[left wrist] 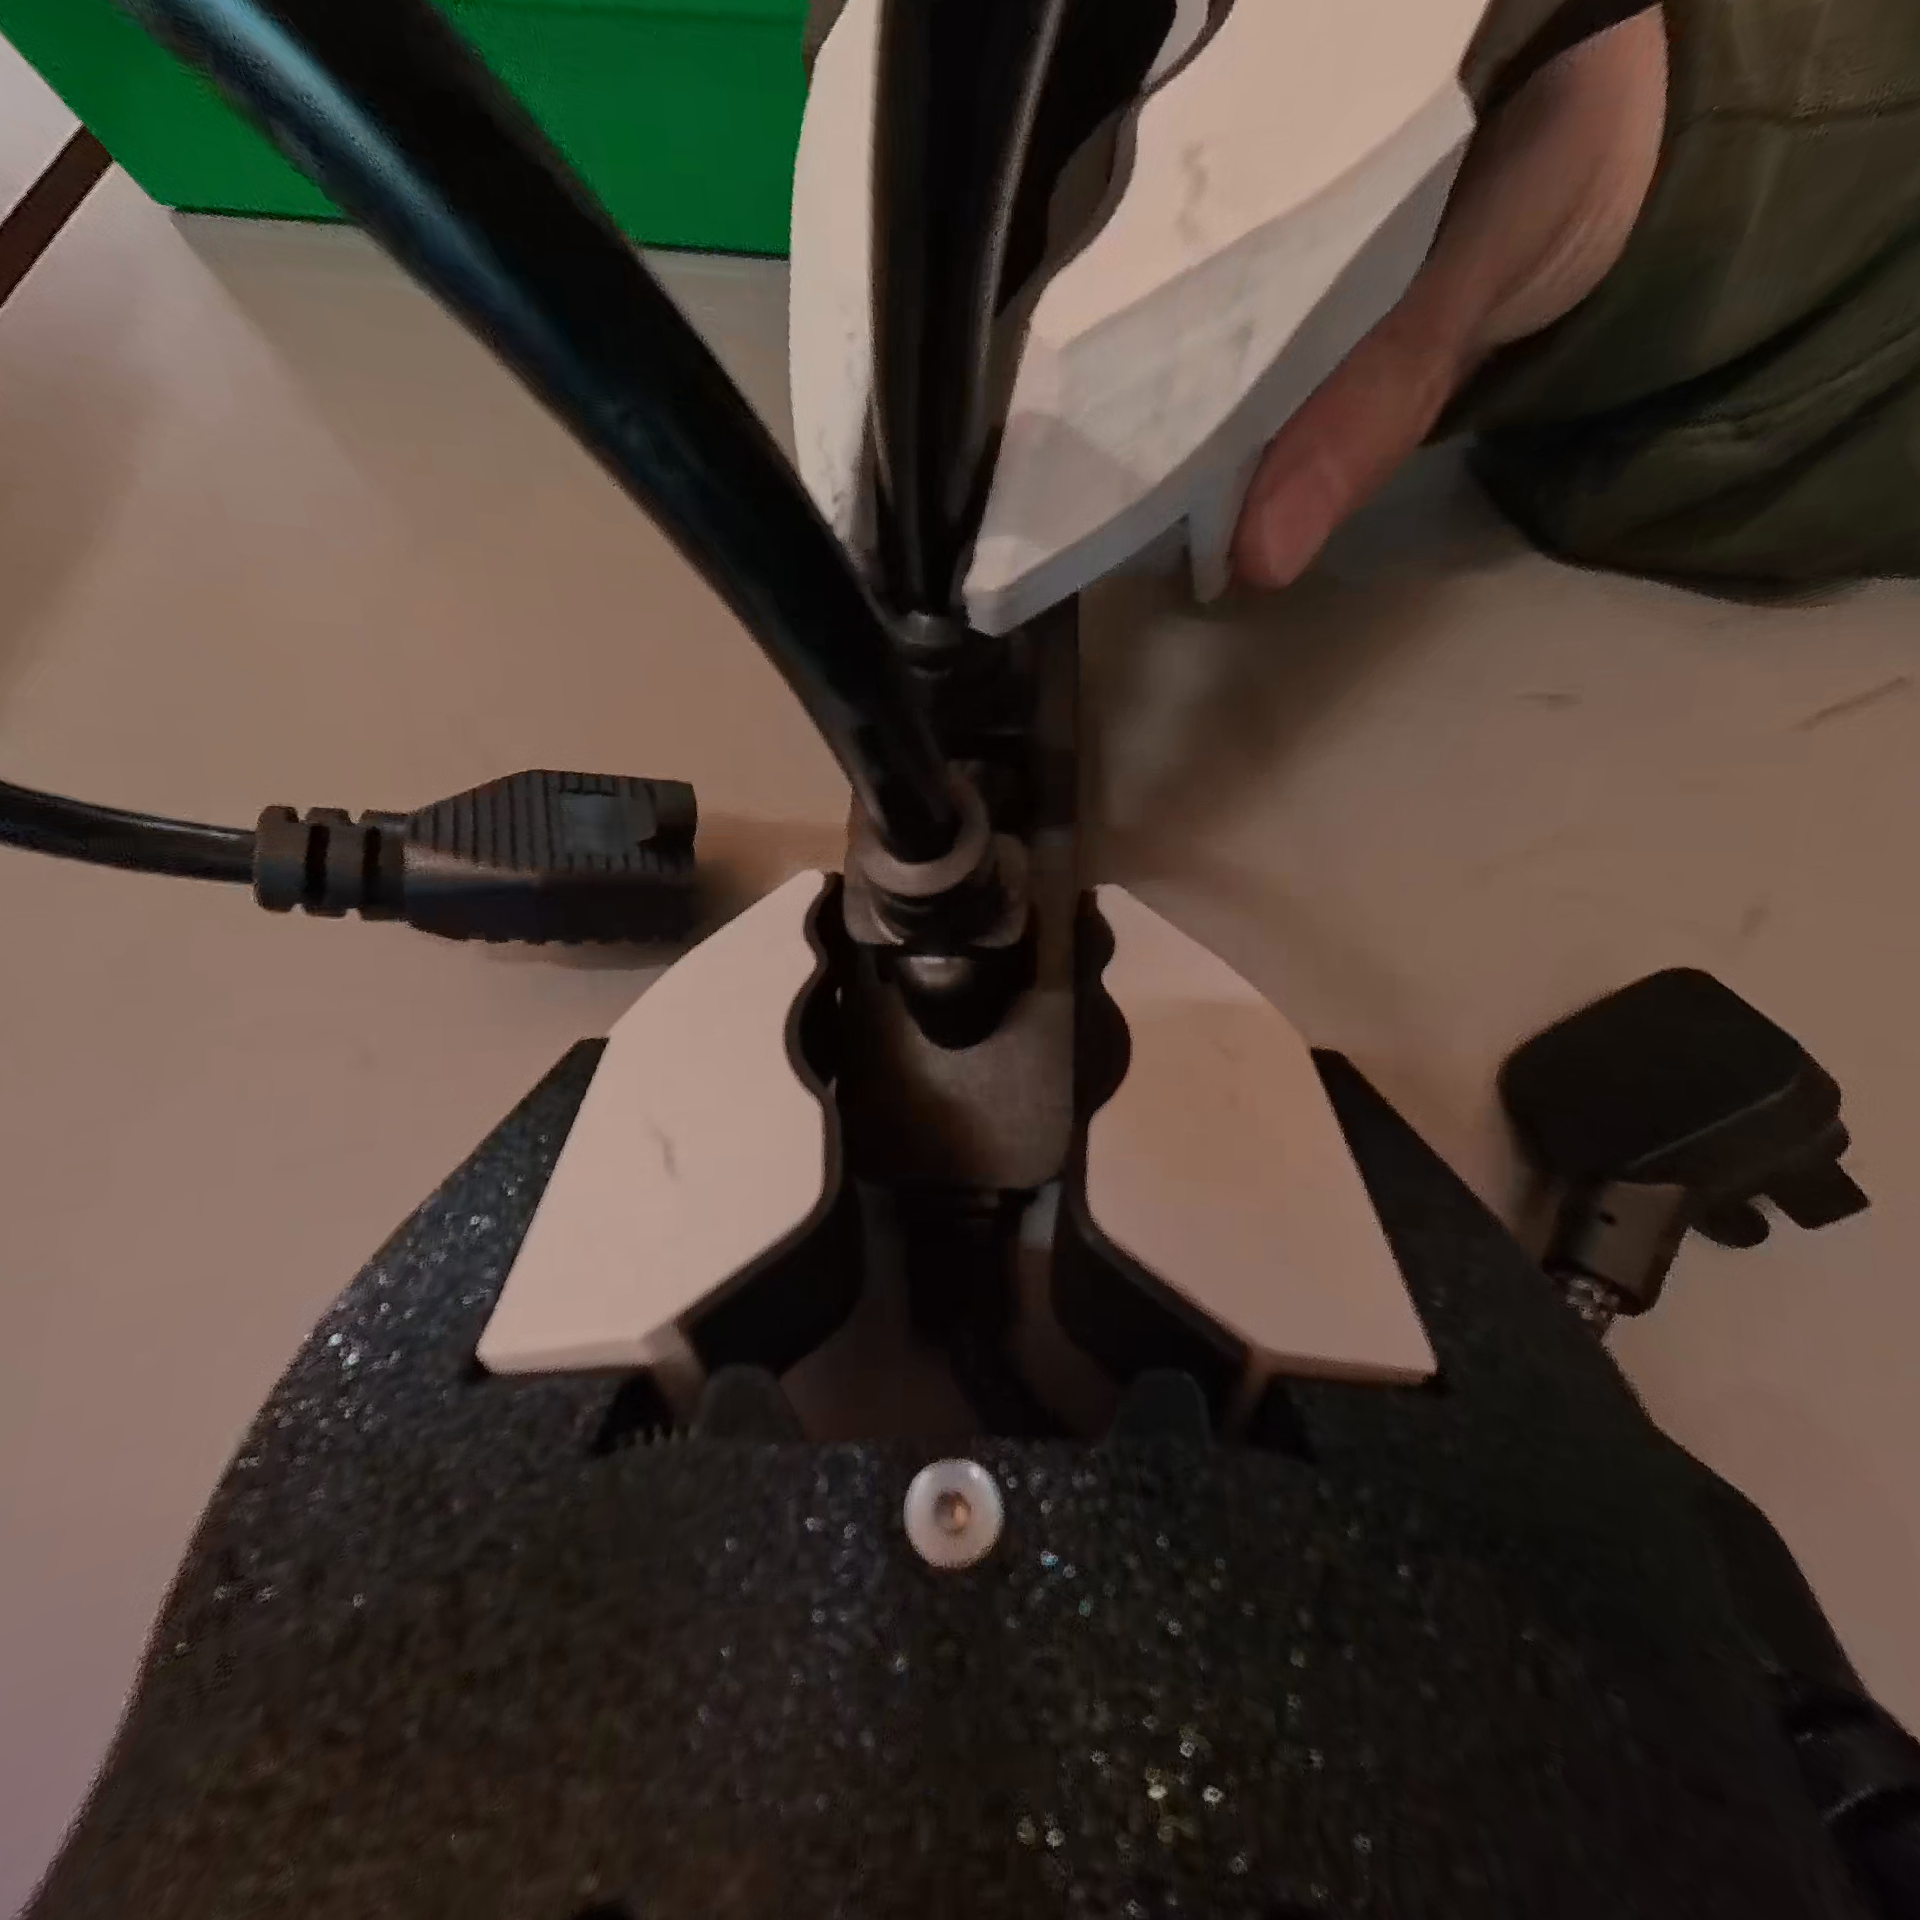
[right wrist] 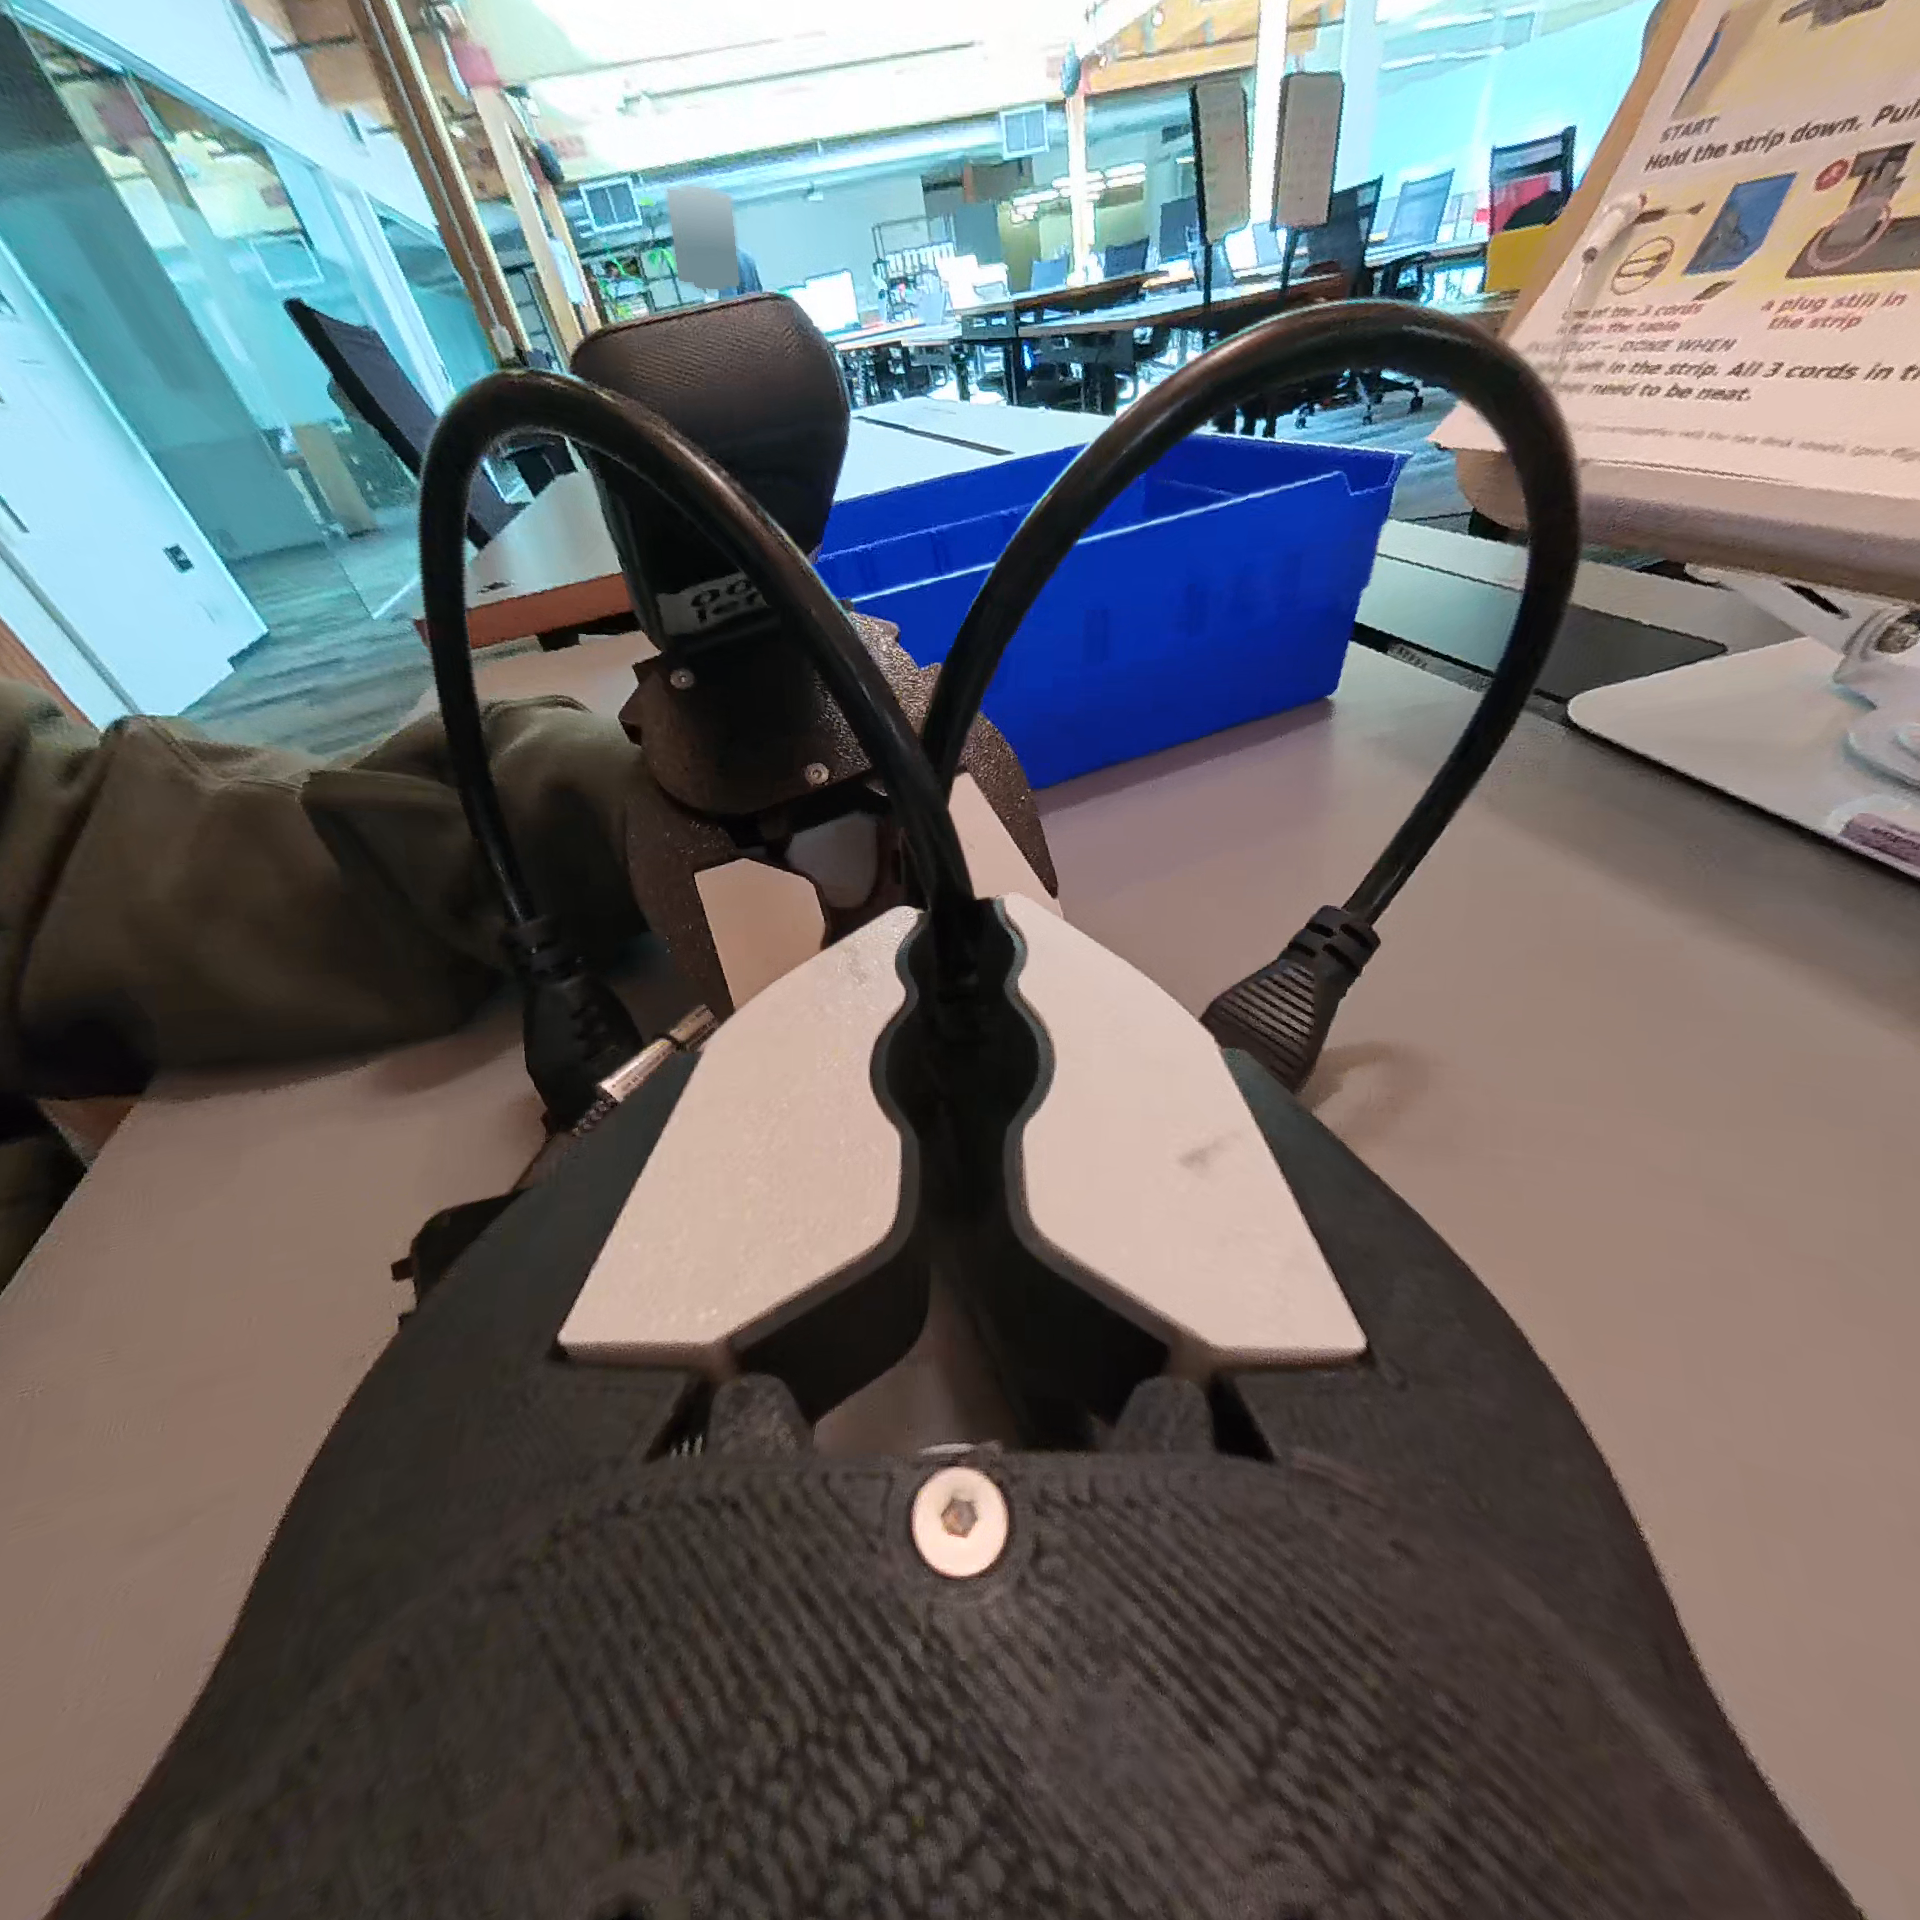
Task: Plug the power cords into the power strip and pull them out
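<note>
In the left wrist view my left gripper points straight down at the table. Its white fingers are shut on a narrow dark body, the power strip, with a plug seated in it. My right gripper comes in from above, shut on a black power cord just above that plug. In the right wrist view the right gripper pinches that cord, with the left gripper just beyond. Two black cords arch upward. A loose connector lies to the left.
A black plug on a braided cable lies to the right. A blue bin stands behind the grippers, a green box at the far edge. An instruction sheet on a stand is at the right. A sleeved arm rests on the left. About 7 cm separates my left fingertips from my right.
</note>
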The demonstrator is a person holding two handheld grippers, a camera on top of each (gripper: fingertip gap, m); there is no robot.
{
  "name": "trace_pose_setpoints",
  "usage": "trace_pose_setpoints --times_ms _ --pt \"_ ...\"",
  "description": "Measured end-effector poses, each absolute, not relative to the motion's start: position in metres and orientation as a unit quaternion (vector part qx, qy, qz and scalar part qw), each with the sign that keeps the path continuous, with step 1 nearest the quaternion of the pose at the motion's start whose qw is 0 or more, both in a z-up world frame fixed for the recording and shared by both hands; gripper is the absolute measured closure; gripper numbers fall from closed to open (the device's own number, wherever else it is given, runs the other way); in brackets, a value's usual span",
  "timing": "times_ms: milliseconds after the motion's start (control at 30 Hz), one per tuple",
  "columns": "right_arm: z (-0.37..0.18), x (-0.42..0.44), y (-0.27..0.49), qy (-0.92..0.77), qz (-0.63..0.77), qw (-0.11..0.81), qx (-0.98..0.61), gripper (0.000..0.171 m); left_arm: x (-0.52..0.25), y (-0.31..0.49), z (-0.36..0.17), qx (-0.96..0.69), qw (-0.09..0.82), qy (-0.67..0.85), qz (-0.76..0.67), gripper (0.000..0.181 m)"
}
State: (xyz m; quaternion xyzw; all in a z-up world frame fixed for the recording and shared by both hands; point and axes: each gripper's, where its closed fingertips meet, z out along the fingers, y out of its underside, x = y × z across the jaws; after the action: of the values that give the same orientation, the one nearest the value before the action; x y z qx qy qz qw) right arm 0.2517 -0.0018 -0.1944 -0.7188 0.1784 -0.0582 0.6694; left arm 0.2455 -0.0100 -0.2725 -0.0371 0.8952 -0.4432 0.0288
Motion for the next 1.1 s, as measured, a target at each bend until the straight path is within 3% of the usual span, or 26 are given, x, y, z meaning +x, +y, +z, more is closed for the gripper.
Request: trace_pose_setpoints --times_ms 167,267,467,600,733,1000,1100 --pt "-0.2 0.247 -0.008 0.155 -0.098 0.618 -0.764 0.162 0.242 -0.011 -0.275 -0.027 0.027 0.9 -0.435 0.139" --pt "-0.196 0.237 -0.006 0.16 -0.039 0.657 -0.736 0.163 0.234 -0.011 -0.274 -0.008 0.019 0.898 -0.439 0.139" --pt "-0.196 0.233 -0.006 0.149 -0.021 0.646 -0.748 0.163 0.23 -0.012 -0.274 0.001 0.019 0.898 -0.439 0.139" --pt "-0.201 0.256 -0.012 0.232 -0.05 0.646 -0.726 0.162 0.239 -0.012 -0.277 -0.038 0.015 0.901 -0.431 0.139" --pt "-0.197 0.23 -0.006 0.135 -0.048 0.625 -0.767 0.162 0.233 -0.012 -0.274 -0.006 0.035 0.898 -0.438 0.139" --pt "-0.202 0.265 -0.013 0.255 -0.062 0.638 -0.724 0.162 0.243 -0.012 -0.278 -0.047 0.032 0.903 -0.426 0.138" --pt "-0.198 0.248 -0.007 0.192 -0.051 0.628 -0.752 0.162 0.241 -0.01 -0.277 -0.042 0.041 0.901 -0.429 0.138"
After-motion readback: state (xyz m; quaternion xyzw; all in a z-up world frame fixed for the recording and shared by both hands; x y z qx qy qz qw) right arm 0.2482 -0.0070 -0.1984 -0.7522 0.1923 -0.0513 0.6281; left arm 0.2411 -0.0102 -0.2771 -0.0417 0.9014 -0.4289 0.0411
